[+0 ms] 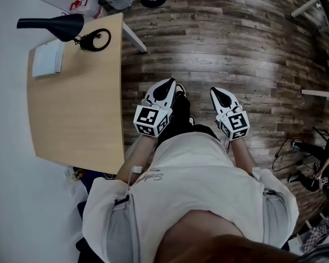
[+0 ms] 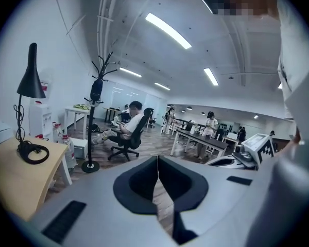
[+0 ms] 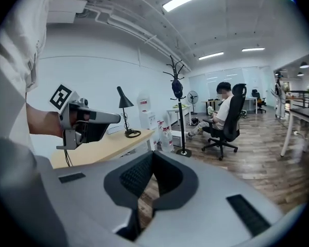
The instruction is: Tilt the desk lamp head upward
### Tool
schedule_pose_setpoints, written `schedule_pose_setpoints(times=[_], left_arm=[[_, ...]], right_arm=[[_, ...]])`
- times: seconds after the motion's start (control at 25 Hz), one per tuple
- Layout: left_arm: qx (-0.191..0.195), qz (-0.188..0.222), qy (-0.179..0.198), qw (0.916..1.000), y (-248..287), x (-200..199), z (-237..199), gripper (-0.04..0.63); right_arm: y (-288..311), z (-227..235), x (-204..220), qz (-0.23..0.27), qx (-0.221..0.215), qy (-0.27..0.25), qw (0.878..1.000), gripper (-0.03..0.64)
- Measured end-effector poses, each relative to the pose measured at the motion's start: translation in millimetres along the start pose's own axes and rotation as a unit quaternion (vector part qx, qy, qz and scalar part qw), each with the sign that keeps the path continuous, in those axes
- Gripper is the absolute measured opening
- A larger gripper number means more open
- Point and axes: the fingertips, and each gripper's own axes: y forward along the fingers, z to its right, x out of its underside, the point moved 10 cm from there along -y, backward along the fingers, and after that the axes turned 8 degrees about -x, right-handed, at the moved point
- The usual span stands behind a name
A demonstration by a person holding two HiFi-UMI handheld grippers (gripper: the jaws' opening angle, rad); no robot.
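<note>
Desk (image 1: 71,108) on the left, pale wood; plank floor to its right. Lamp (image 1: 55,25) stands on the desk's far corner. Lamp head (image 2: 31,78) is a black cone, long axis close to upright, narrow end up, mouth facing down at the desk. Ring base (image 1: 96,39) sits by the desk edge. Left gripper (image 1: 167,85) and right gripper (image 1: 218,93) hang low over the floor, each with jaws pressed together on nothing. Lamp lies ahead and leftward, well apart from both. Left gripper is nearer and likely the one to reach.
</note>
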Motion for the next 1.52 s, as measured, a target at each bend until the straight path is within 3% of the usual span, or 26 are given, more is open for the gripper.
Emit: schedule_pose_setpoints(times=[0.28,0.48,0.56,0.76,0.88,1.04,1.28,1.52], left_arm=[[-0.004,0.03,-0.008,0.9995,60.1,-40.9,-41.8,0.015],[-0.013,0.038,0.037,0.9985,99.2,-72.5,-77.1,0.015],[-0.016,0.044,0.038,0.9981,116.2,-81.3,-92.6,0.015],[-0.041,0.058,0.017,0.9973,146.8,-94.8,-125.9,0.015],[-0.064,0.057,0.034,0.9957,145.9,-110.6,-136.5,0.015],[-0.081,0.04,0.05,0.9947,163.5,-116.3,-157.4,0.015],[-0.179,0.032,0.023,0.9831,205.9,-130.5,-181.9,0.015],[-0.292,0.039,0.012,0.9554,247.2,-178.9,-204.3,0.015]], right_arm=[[55.9,51.1,-70.2,0.015,-0.009,-0.028,0.999,-0.009],[112.8,82.1,-125.1,0.041,-0.029,-0.047,0.998,-0.009],[132.0,91.9,-139.3,0.049,-0.034,-0.066,0.996,-0.009],[172.2,116.0,-137.3,0.046,-0.049,-0.055,0.996,-0.009],[199.3,130.6,-136.7,0.032,-0.069,-0.027,0.997,-0.009],[246.4,153.3,-150.2,0.029,-0.106,-0.036,0.993,-0.009],[321.5,205.5,-170.8,0.0,-0.213,-0.046,0.976,-0.009],[400.6,272.4,-226.2,-0.02,-0.337,-0.11,0.935,-0.009]])
